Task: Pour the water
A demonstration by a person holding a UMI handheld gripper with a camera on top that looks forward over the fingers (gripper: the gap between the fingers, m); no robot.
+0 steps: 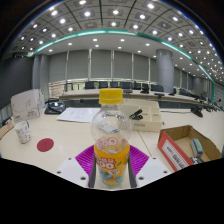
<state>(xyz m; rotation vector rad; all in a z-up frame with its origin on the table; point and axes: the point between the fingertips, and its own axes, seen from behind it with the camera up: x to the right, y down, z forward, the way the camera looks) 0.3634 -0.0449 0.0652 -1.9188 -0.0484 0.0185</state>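
A clear plastic bottle (111,135) with a yellow cap and an orange-yellow label stands upright between my fingers. My gripper (111,168) is shut on it: the magenta pads (84,159) press on the label at both sides. The bottle's base is hidden below. A small white cup (22,131) stands on the white table (70,135) to the far left, beyond the fingers. A red round disc (45,144) lies on the table between the cup and the bottle.
A clear plastic container (28,104) and a dark telephone (55,105) stand at the back left. Papers (78,114) lie behind the bottle. An open cardboard box (185,147) sits to the right. Office desks and chairs fill the background.
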